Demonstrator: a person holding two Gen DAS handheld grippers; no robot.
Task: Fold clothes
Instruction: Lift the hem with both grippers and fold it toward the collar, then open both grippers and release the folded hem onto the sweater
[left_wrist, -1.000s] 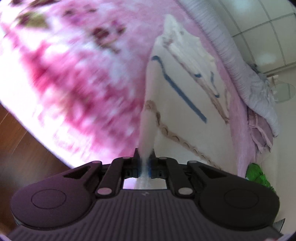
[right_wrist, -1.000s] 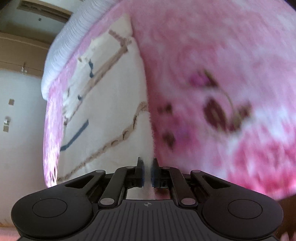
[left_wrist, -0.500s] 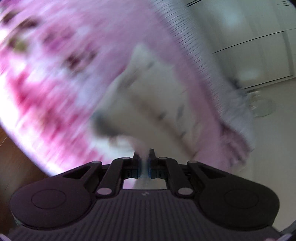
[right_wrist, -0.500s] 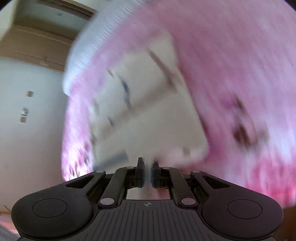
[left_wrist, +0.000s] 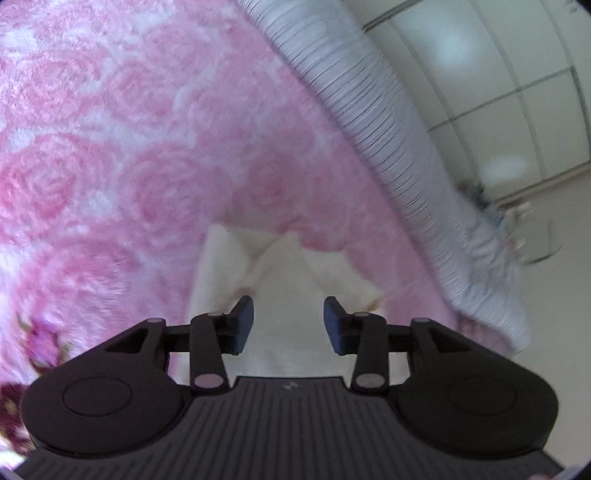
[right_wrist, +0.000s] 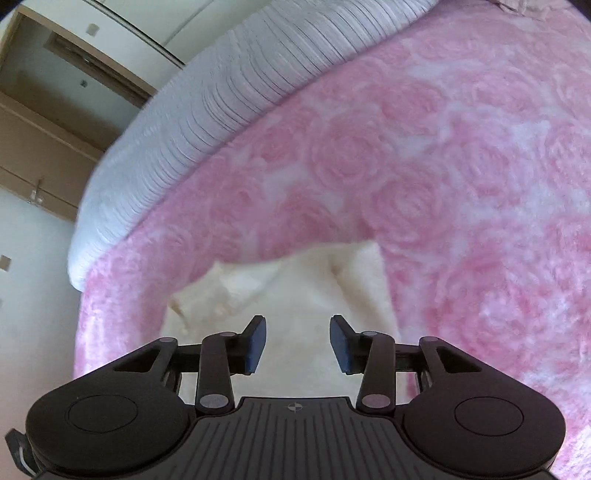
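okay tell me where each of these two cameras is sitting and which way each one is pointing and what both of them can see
Left wrist: sits on the left gripper, looking forward and down along its parted fingers at the cream garment on the pink rose blanket; jaws opening, nothing gripped.
Right wrist: sits on the right gripper, angled down the same way; jaws opening over the garment. No hand or sleeve shows in either.
Shared: the garment, the blanket and the ribbed white bedding beyond.

Our left gripper (left_wrist: 288, 319) and right gripper (right_wrist: 298, 343): matte black ribbed housings, round side discs, hinged link arms with silvery pivot pins, dark blue pads (left_wrist: 243, 317), a small emblem centred on each.
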